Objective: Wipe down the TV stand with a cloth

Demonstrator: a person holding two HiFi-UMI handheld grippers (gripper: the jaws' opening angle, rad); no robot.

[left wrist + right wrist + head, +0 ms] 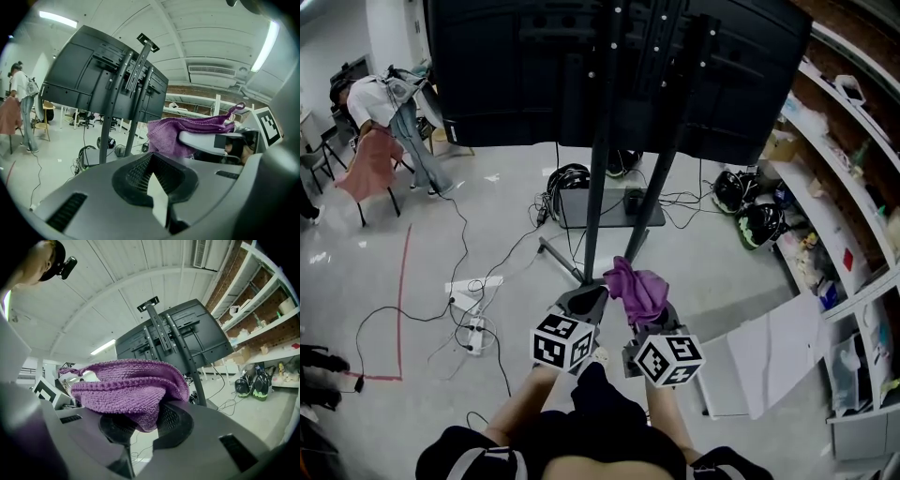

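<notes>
Far left of the head view: one person (370,98) stands bent over beside a chair (364,169) draped in pink. One red tape line (401,281) runs along the floor, with black cables and one power strip (473,333) nearer in.

Pose: both forearms reach forward side by side, low in the frame, with the grippers pointing at the foot of the TV stand (598,187).

Left gripper (584,298): jaws drawn together and nothing between them. It hangs just short of the left upright, and I cannot tell whether it touches it.

TV stand: two black uprights rise from one flat base plate (609,208) to the back of one TV (516,75). Cables lie coiled around the base.

Cloth (636,286): one, purple. It is bunched on top of the right gripper (649,317), just beside the lower part of the right upright. In the right gripper view the jaws are clenched on a fold of the cloth (126,385), and the rest is heaped over them, hiding part of the stand (197,376) behind.

Further right: two helmets (731,190) lie on the floor. One pale sheet (769,352) lies flat beside them. Cluttered wall shelves (834,216) follow the right edge.
</notes>
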